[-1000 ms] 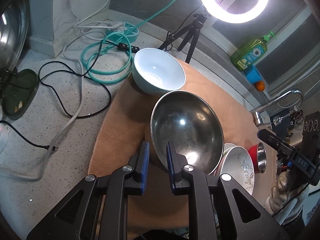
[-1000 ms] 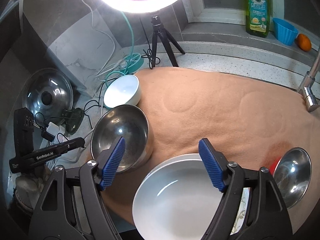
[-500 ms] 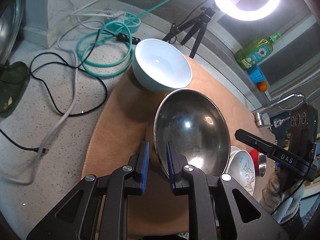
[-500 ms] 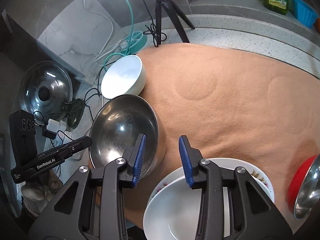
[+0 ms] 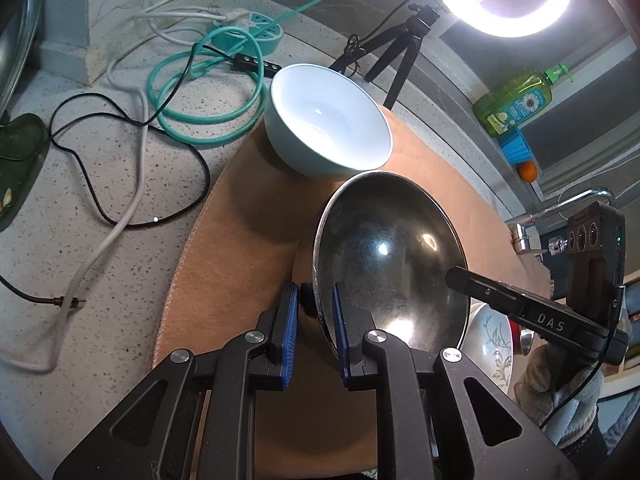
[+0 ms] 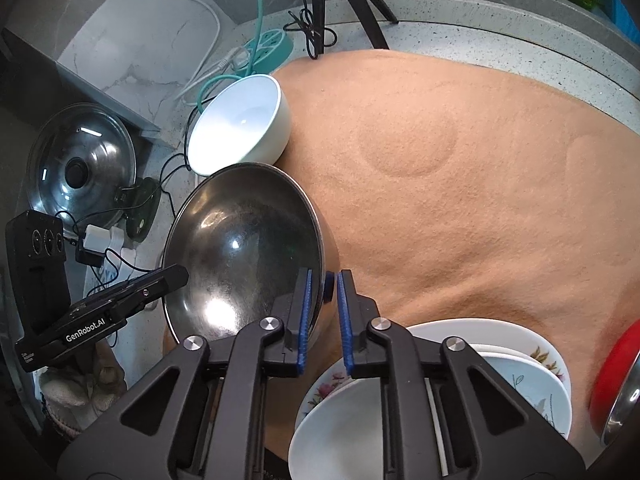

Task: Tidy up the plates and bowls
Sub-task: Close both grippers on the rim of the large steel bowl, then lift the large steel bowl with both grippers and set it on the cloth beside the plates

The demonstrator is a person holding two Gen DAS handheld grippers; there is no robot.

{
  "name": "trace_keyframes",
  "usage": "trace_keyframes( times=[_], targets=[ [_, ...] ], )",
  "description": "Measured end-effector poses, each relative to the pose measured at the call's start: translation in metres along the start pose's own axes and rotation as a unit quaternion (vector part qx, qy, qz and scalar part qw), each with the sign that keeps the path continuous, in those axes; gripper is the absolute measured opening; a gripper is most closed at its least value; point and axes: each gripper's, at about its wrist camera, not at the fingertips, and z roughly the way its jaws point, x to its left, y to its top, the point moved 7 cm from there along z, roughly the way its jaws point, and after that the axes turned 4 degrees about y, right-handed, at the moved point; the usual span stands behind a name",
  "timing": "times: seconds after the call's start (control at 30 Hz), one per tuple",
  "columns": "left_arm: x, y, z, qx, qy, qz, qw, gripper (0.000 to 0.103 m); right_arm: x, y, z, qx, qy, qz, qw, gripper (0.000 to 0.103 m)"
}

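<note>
A large steel bowl stands tilted on the tan mat, held from both sides. My left gripper is shut on its near left rim, one pad inside and one outside. My right gripper is over the opposite rim of the steel bowl; its jaws are closing and the pads press the rim between them. A white bowl sits upright just behind it at the mat's edge. A stack of flowered plates lies under the right gripper, beside a red bowl.
Coiled teal and black cables and a power strip cover the speckled counter left of the mat. A ring light's tripod stands behind the white bowl. A pot lid leans at far left. A green soap bottle stands on the back ledge.
My right gripper moved left and down from over the white plate to the steel bowl's rim and closed on it. My left gripper kept its hold on the bowl.
</note>
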Motion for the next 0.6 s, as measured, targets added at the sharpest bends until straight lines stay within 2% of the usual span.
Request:
trace_keyframes(
  times=[0.6],
  targets=[
    [-0.013,0.000,-0.002,0.001,0.003,0.012,0.9999,0.015,-0.003,0.003,-0.013,-0.015,-0.010,0.004,1.000,0.011]
  ],
)
